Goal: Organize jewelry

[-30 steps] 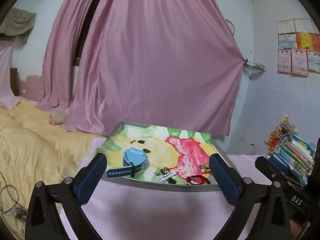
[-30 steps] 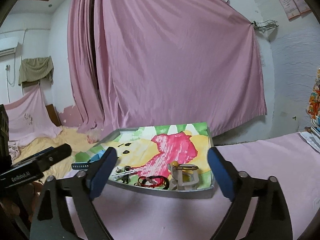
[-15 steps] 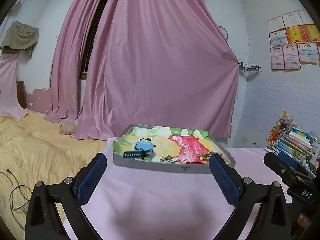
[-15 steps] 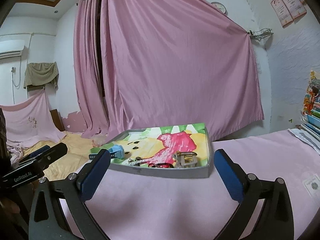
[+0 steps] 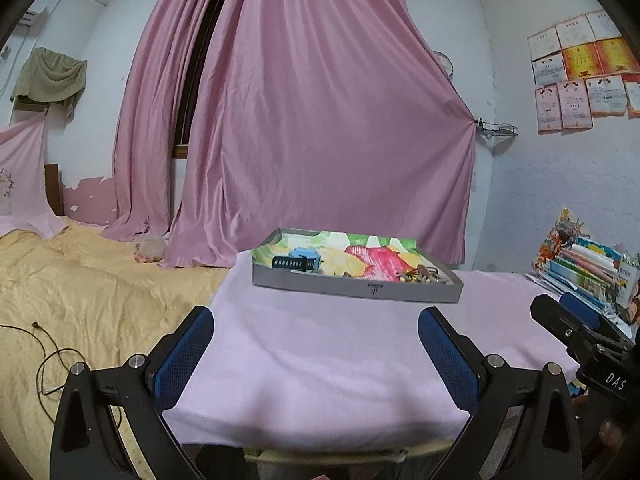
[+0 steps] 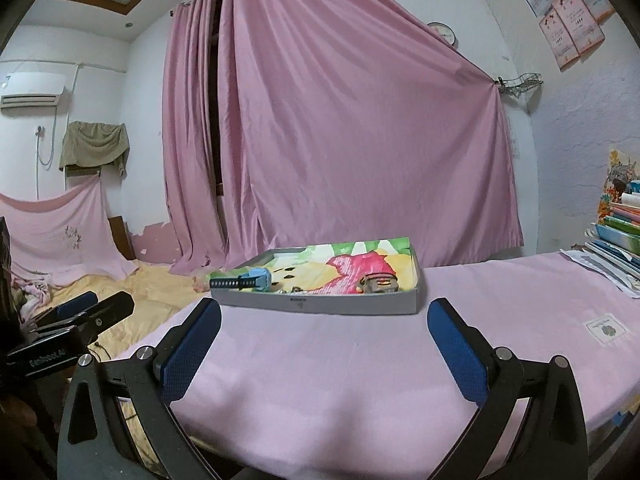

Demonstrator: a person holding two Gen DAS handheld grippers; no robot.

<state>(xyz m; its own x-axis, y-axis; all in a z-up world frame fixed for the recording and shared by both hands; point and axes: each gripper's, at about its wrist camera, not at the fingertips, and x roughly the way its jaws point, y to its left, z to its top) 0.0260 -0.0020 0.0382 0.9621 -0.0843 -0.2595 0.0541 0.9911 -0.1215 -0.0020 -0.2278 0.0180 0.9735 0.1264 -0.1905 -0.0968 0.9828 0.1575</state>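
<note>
A shallow grey tray (image 5: 356,288) sits on the pink cloth (image 5: 320,352) covering the table, toward its far edge and well ahead of my fingers. Its floor carries a bright cartoon print in yellow, green and red-pink. Its long side runs across my view, and a small dark mark shows at the middle of the near wall.

At the tray's left end lies a light-blue watch (image 5: 306,261) with a dark, ribbed strap (image 5: 289,263). The strap stretches leftward along the tray's long side, roughly parallel to the near wall, and its tip reaches the left corner. From my right-hand camera the watch (image 6: 256,279) reads the same way, its body toward the tray's middle.

At the right end is a small heap of trinkets (image 5: 422,273), brownish and gold from the left camera; I cannot sort out the pieces. The right camera shows a bulkier grey-and-red piece (image 6: 380,282) there, against the near wall.

My left gripper (image 5: 316,354) stands wide open with nothing between the blue pads, only cloth below. My right gripper (image 6: 324,348) is likewise spread as wide as it goes and holds nothing. Both stay short of the tray, touching none of it.

A stack of books (image 5: 592,272) rests at the table's right.
</note>
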